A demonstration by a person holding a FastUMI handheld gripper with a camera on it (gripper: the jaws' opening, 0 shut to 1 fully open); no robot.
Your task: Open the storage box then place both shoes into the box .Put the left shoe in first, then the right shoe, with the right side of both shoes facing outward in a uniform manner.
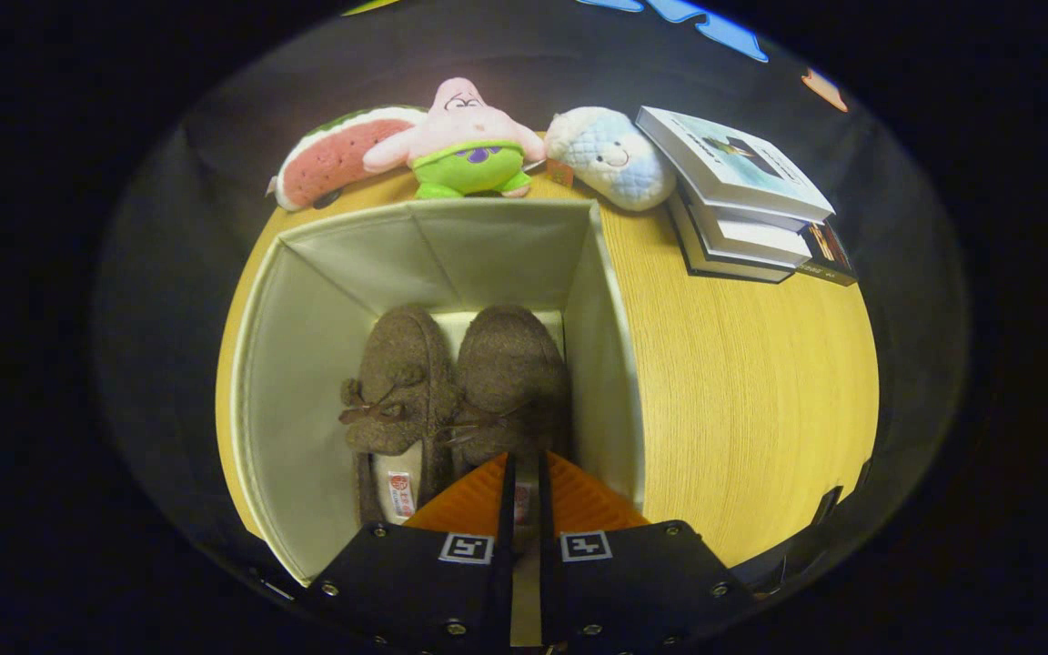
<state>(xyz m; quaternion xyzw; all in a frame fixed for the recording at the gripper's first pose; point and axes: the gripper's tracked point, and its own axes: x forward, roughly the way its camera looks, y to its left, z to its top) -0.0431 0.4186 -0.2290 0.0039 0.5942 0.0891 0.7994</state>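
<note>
Two shoes (456, 387) lie side by side inside the storage box (306, 346); jaws nearly together over the right heel may snag it on withdrawal.

The gripper view looks steeply down from close above the open storage box (433, 264), riding behind the gripper (524, 482), whose nearly closed fingers reach over the box's near edge. Beyond the box, the wooden table (742, 391) stretches to the booth's wall.
</note>
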